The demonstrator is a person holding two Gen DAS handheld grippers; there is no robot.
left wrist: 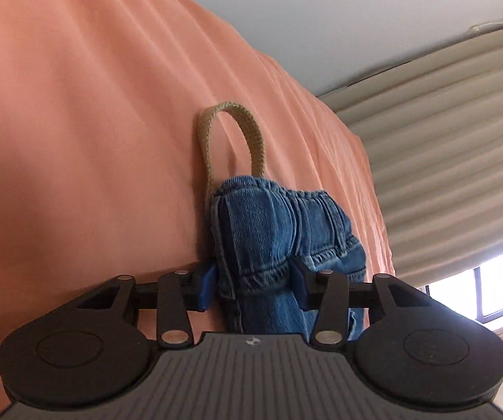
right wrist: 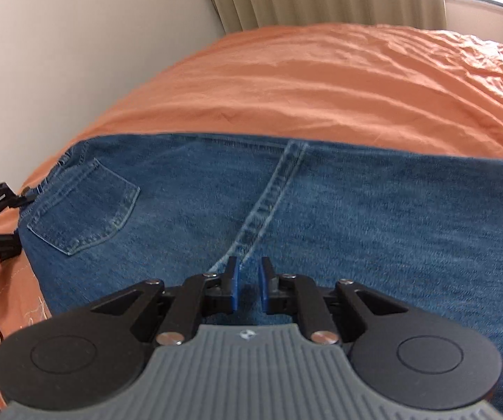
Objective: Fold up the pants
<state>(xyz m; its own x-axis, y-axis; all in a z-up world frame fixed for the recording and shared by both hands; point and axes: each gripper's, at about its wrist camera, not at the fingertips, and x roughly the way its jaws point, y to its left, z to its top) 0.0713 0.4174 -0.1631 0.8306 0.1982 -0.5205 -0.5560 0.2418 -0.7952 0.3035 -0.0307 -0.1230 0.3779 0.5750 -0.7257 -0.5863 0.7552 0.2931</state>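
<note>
Here the blue denim pants (right wrist: 286,210) lie spread flat on a bed covered by an orange sheet (right wrist: 321,80), reaching toward the bed's left edge beside a pale wall (right wrist: 59,52). In the right wrist view the right gripper (right wrist: 249,288) sits low over the denim near the centre seam (right wrist: 269,196), its 2 blue-padded fingers drawn close with only a narrow gap between them; whether cloth is caught there cannot be told. A back pocket (right wrist: 83,210) shows toward the left. At that left edge the left gripper (left wrist: 253,285) pinches the bunched elastic waistband of the pants between its fingers, 1 pad on each side of the fold. A tan woven drawstring loop (left wrist: 230,136) rises from the waistband against the sheet. Beige curtains (left wrist: 444,161) and a window (left wrist: 496,290) stand behind.
</note>
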